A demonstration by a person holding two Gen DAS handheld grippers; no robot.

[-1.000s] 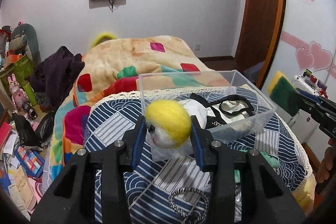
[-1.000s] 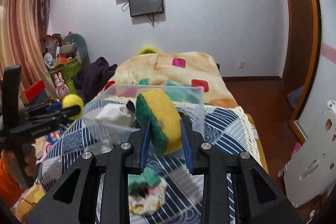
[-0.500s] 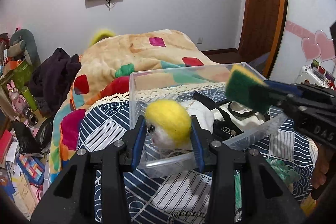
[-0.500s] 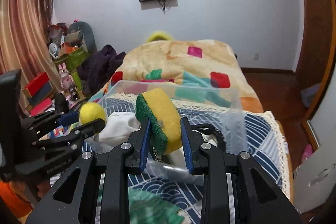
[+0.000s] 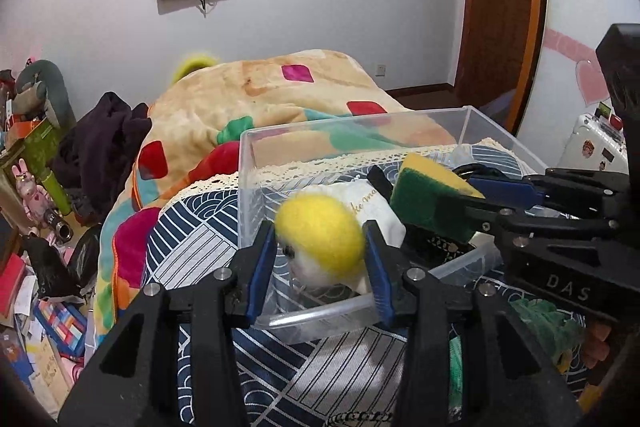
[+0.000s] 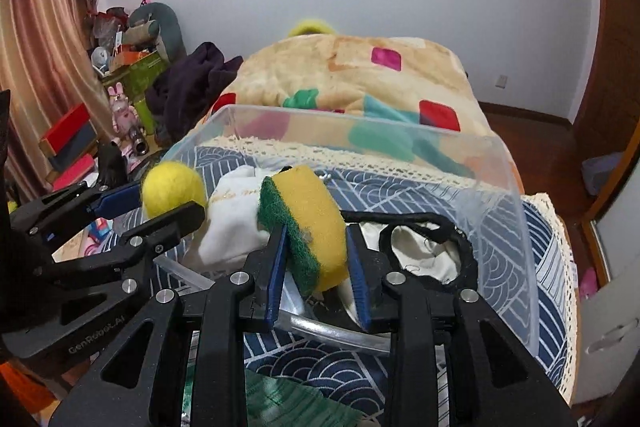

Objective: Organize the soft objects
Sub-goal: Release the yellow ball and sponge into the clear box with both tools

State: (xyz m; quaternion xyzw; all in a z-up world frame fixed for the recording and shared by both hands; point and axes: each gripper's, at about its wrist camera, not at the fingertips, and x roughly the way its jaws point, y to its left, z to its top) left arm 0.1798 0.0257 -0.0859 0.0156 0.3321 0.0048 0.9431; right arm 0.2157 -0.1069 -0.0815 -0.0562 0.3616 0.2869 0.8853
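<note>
A bed (image 6: 548, 239) with a blue-and-white patterned cover carries a clear plastic bin (image 6: 504, 211), open at the top, its long axis running across the right wrist view from near left to far right. Behind it lies a beige blanket (image 6: 344, 67) with coloured squares.

Inside the bin lie a white cloth (image 6: 232, 223) and a black strap (image 6: 432, 223) looped over pale fabric.

The right gripper (image 6: 316, 267) is closed on a sponge (image 6: 308, 227), its blue pads pressing both broad faces. The sponge is yellow foam with a green scouring layer on its left side; it stands on edge, long axis pointing forward and up along the fingers, held over the bin's near edge. In the left wrist view the sponge (image 5: 432, 203) enters from the right, green face toward the camera.

The left gripper (image 5: 320, 255) is closed on a fuzzy ball (image 5: 320, 239), yellow on top and white below, with a small dark spot on its left side. It is roundish, with no clear long axis, and hangs just over the bin's near left corner.
</note>
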